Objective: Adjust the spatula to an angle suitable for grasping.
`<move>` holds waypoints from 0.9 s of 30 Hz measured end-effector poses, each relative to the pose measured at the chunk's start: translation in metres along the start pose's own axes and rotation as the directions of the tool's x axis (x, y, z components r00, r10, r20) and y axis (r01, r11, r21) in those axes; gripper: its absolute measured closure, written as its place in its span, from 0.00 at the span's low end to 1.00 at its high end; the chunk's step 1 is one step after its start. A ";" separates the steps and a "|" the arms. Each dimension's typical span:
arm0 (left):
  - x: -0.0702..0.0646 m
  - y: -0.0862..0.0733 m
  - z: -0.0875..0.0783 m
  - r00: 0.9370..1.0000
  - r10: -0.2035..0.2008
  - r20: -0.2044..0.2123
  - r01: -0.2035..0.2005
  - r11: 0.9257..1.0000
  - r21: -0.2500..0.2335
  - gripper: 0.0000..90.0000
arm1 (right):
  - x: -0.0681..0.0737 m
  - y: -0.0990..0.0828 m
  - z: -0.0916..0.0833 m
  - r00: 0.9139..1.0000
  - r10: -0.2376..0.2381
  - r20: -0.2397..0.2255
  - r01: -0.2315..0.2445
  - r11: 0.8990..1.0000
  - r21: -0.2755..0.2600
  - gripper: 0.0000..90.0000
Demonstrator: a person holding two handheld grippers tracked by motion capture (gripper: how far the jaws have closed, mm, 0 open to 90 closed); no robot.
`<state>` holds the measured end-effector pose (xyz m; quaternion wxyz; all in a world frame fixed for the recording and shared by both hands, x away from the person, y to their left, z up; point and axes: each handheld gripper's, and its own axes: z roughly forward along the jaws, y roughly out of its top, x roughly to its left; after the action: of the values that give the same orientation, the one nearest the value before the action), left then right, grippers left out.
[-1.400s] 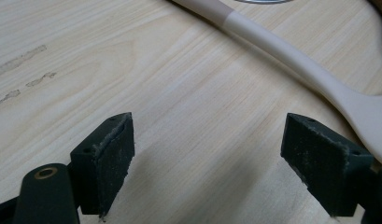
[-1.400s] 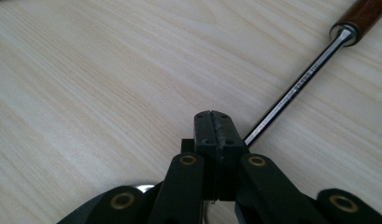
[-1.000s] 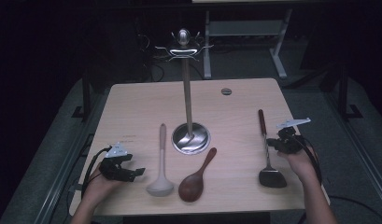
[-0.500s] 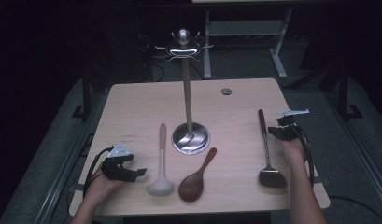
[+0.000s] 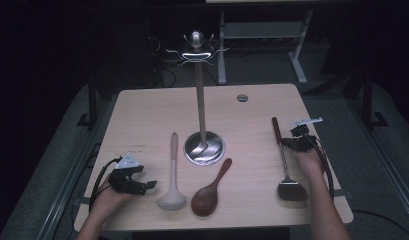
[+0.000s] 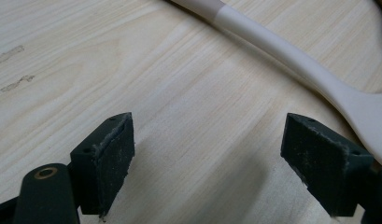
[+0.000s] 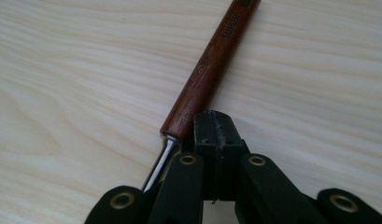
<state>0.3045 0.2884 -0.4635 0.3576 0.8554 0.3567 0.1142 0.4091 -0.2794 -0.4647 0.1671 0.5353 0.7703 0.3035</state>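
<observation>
Utensils: a pale ladle [image 5: 172, 176], wooden spoon [image 5: 210, 190] and wood-handled spatula [image 5: 284, 161] lay flat on the table [image 5: 142, 115], at 7, 6 and 4 o'clock of the stand's base.
Stand: the hook rack [image 5: 197, 46] was bare; judged, hanging had not begun.
Left gripper [image 5: 140, 181]: jaws spread wide, empty, at 9 o'clock of the ladle.
Right gripper [image 7: 215, 128]: jaws pressed together, gripping nothing, just beside the spatula handle.

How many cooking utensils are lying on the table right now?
3. A cream ladle lies left of the stand's base, a brown wooden spoon in front of it, and a wood-handled metal spatula beside the right gripper.
</observation>
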 end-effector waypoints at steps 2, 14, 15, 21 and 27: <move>0.000 0.000 0.000 1.000 -0.002 0.000 0.002 1.000 0.000 0.19 | 0.005 0.001 0.000 1.000 -0.021 -0.006 0.021 1.000 -0.003 1.00; 0.000 0.000 -0.001 1.000 -0.005 0.000 0.005 1.000 -0.004 0.19 | 0.031 0.006 0.003 0.993 -0.092 -0.075 0.094 0.996 0.014 1.00; 0.000 0.000 -0.001 1.000 -0.006 0.001 0.006 1.000 -0.005 0.19 | 0.034 0.006 0.003 0.992 -0.093 -0.081 0.095 0.995 0.018 1.00; 0.000 0.000 -0.001 1.000 -0.008 0.000 0.008 1.000 -0.008 0.19 | 0.046 0.008 0.004 0.981 -0.147 -0.126 0.151 0.988 0.018 1.00; 0.000 0.000 -0.001 1.000 0.005 0.001 -0.005 1.000 0.002 0.19 | 0.057 0.010 0.004 0.970 -0.185 -0.161 0.191 0.981 0.025 1.00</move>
<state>0.3038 0.2893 -0.4625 0.3568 0.8568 0.3543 0.1144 0.3972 -0.2236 -0.4573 0.1226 0.4375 0.8343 0.3123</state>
